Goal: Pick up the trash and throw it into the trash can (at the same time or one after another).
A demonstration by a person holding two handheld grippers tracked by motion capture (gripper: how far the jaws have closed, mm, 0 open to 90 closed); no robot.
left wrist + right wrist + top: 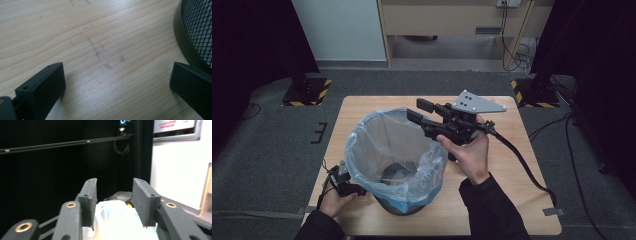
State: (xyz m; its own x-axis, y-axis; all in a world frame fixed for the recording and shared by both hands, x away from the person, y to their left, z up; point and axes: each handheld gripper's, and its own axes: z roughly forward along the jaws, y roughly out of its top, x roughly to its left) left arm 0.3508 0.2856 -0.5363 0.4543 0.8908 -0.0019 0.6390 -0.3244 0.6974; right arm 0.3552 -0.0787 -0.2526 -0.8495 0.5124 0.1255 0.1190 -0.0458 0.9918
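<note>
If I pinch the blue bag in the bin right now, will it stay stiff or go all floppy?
Probably floppy: the bag liner is thin, see-through and crinkled, its edge folded loosely over the rim. It likely weighs almost nothing and may slip off. The mesh bin itself looks stiff, yet probably light enough to slide if pushed.

The mesh bin runs off the frame's right edge; the bag hides the dark contents at centre.
</note>
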